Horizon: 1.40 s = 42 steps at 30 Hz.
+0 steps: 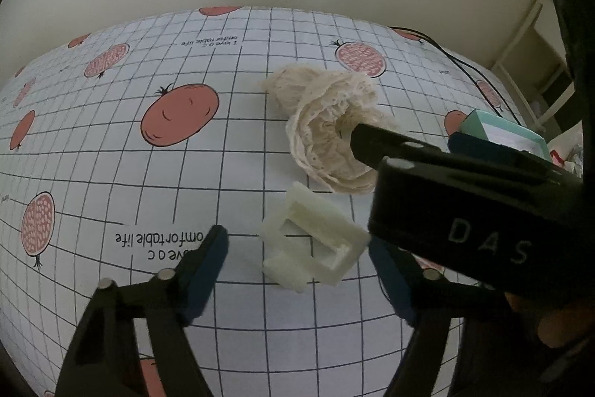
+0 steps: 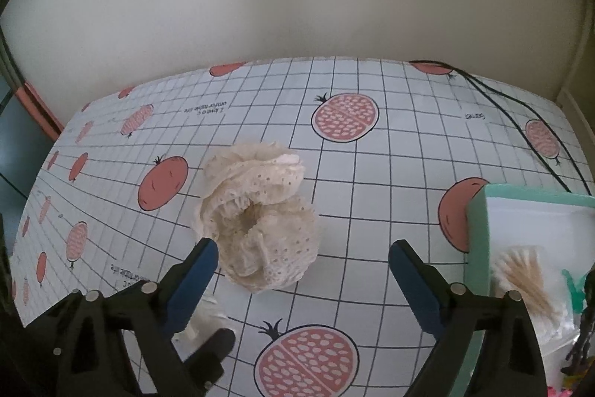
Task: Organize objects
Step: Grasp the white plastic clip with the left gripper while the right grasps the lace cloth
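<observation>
A cream lace scrunchie [image 2: 260,222] lies bunched in a ring on the grid-patterned tablecloth [image 2: 372,211]. Just beside it rests a pale, blocky plastic clip [image 1: 312,244]. To the right stands a mint-green box [image 2: 479,229], open and holding cotton swabs [image 2: 528,281].

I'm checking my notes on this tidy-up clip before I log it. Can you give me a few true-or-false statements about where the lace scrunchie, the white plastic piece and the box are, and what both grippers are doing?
1. The left gripper is open, its fingers either side of the white plastic piece. True.
2. The lace scrunchie lies inside the teal box. False: it lies on the tablecloth, left of the box.
3. The right gripper is open. True.
4. The teal box holds nothing. False: a bag of cotton swabs is inside.
5. The tablecloth is plain white. False: it has a grid with pomegranate prints.
</observation>
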Each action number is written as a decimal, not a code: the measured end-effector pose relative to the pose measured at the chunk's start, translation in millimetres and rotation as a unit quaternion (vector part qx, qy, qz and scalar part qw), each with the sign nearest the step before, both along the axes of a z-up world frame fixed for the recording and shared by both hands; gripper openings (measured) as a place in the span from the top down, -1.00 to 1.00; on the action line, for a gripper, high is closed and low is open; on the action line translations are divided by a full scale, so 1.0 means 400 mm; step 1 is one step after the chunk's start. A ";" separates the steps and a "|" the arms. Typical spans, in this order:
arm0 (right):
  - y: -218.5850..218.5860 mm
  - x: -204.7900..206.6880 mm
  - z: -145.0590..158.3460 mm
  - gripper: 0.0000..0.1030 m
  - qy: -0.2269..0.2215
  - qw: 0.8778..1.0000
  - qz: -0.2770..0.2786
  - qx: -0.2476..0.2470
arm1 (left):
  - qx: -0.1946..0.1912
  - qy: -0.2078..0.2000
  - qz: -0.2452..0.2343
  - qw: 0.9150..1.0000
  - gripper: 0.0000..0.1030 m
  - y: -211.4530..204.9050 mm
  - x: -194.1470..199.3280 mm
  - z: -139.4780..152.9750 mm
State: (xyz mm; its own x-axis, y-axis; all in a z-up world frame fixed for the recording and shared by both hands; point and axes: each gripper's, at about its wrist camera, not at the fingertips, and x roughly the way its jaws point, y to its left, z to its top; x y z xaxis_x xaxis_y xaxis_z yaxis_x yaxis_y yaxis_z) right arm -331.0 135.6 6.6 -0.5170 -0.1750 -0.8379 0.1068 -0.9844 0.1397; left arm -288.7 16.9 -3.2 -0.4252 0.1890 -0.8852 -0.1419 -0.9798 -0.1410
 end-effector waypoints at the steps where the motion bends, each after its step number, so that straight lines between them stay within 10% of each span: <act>1: -0.002 -0.002 -0.005 -0.83 -0.001 1.000 -0.001 0.001 | -0.001 0.000 0.000 1.000 -0.49 -0.001 -0.001 -0.002; 9: -0.021 -0.011 -0.031 -0.74 -0.010 1.000 0.004 0.008 | -0.001 0.001 0.005 1.000 -0.20 -0.020 -0.006 -0.012; 42: -0.059 -0.035 -0.055 -0.59 -0.018 0.998 -0.013 0.060 | 0.020 0.011 0.025 0.999 -0.14 -0.048 -0.026 -0.020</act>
